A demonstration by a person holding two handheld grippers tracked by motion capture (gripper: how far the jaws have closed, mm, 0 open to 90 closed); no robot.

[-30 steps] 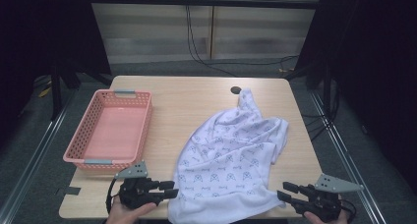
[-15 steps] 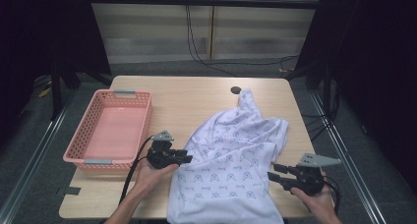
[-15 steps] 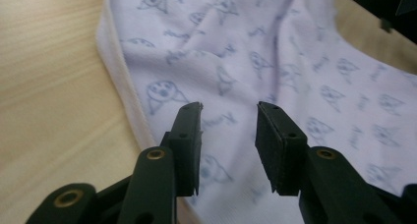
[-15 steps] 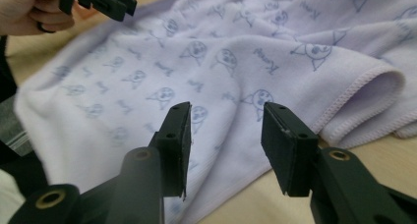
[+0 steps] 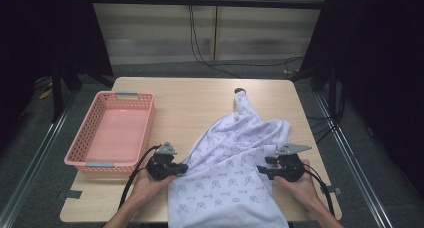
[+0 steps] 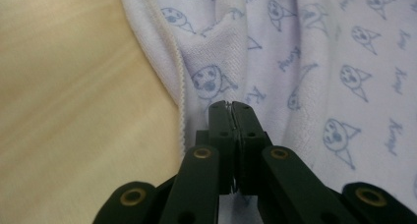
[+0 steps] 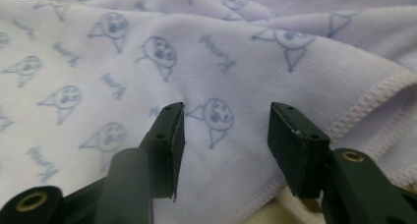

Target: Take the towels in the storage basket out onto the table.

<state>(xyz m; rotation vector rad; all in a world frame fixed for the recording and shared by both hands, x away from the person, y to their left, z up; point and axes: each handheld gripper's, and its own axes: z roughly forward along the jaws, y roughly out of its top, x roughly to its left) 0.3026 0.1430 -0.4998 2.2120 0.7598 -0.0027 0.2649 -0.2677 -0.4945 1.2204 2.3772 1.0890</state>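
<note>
Pink basket [image 5: 111,133] blocks left side of worktop [image 5: 190,100]. Bare lane between basket and cloth [image 5: 235,158]. Cloth covers centre to near edge; far-left strip passable.

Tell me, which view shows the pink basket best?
The high view: the pink basket sits whole at the table's left side. Both gripper views look at the white printed cloth instead.

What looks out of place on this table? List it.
The white cloth with blue printed faces lies crumpled and askew, its near edge hanging over the wooden table edge. The pink plastic basket sits empty.
</note>
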